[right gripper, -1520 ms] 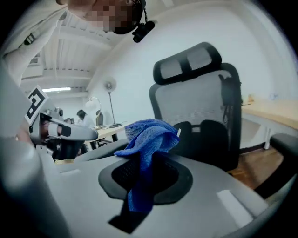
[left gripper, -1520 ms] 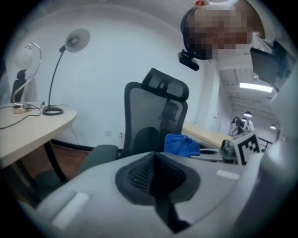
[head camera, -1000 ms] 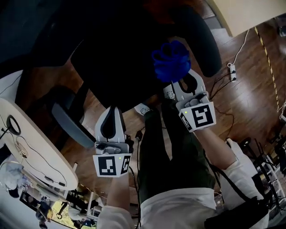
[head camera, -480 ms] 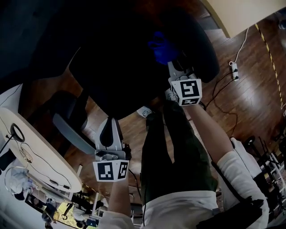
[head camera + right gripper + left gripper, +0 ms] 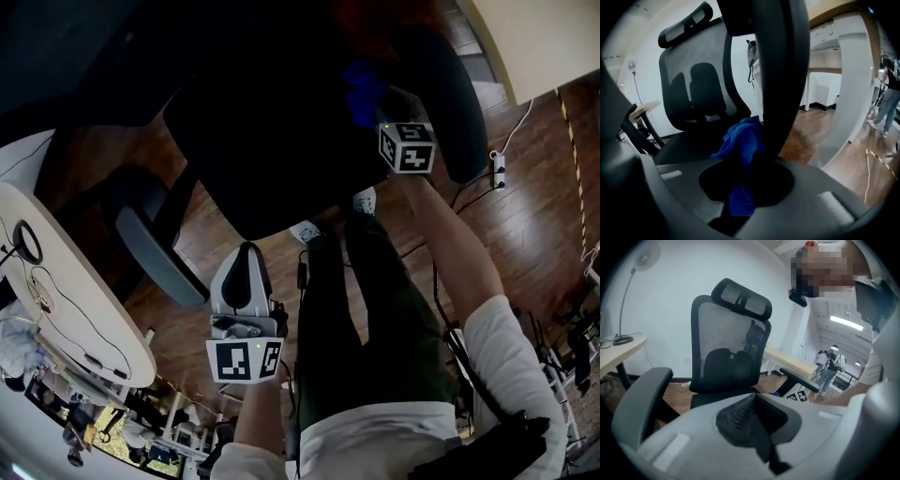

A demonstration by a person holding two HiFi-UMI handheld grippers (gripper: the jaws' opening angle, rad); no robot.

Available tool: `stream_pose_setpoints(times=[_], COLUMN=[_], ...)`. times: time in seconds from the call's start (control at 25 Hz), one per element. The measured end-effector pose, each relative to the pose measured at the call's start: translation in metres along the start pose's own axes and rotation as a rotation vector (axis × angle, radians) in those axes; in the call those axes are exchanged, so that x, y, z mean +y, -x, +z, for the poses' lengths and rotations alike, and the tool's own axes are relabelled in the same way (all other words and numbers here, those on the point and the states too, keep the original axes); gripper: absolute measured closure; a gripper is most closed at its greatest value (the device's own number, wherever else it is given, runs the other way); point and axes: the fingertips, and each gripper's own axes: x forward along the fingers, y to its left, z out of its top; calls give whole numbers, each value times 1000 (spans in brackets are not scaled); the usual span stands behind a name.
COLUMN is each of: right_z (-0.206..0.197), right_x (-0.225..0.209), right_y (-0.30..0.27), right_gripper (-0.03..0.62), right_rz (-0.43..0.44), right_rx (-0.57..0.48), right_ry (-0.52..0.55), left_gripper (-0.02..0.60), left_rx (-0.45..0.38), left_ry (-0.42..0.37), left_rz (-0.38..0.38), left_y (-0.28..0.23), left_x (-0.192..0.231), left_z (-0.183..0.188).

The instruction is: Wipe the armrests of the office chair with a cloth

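- The right gripper (image 5: pixel 743 197) has its jaws pinched on a blue cloth (image 5: pixel 743 143); the cloth's bunched end sticks out past the fingertips.
- The cloth lies against the inner side of the office chair's right armrest (image 5: pixel 783 70), between that armrest and the seat's right edge. In the right gripper view the armrest fills the middle of the picture, just behind the cloth.
- From the head view, the cloth sits just ahead of this gripper's marker cube, beside the dark seat (image 5: pixel 262 141).
- The left gripper (image 5: pixel 757 411) is held low, in front of the seat's front edge and touching nothing. Its jaws are pressed together with nothing between them.
- The left armrest (image 5: pixel 150 244) stands apart from both grippers.
- A power strip (image 5: pixel 498 169) lies on the wooden floor (image 5: pixel 534 216).
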Motion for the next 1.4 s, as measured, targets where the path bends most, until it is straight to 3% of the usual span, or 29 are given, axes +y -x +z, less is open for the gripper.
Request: stream_pose_setpoints(times=[0.16,0.32,0.52,0.76,0.88,1.0,1.12,1.4], right_z=[29,90,223,332,331,312,288,241], right_x=[57,139,189,246,255,253,248,245], right_y=[67,199,352,521,563,583,608,703], right_gripper=[528,528,526,526,526,526,526,526], right_rz=[102,231,271,272,251,256,277,393], right_rx=[-97,-224,-459,-717,-759,-747,-734,-809], right_ry=[47,44,109,272,292,243,210,285], left_gripper=[583,583,583,583,583,583,583,583], left_rx=[-44,-112,-240,-394,-432,-459,-478,-529], left_ry=[-12,-19,-94,-204,-256,-234,-233,-283], left_rz=[25,0,-40,-138,-134,-131,-100,5], left_y=[19,62,112,217,251,275,305,394], left_x=[6,-19,-73,-124,-124,-129,-140,-203], left_z=[17,67,152,263,275,275,261,220])
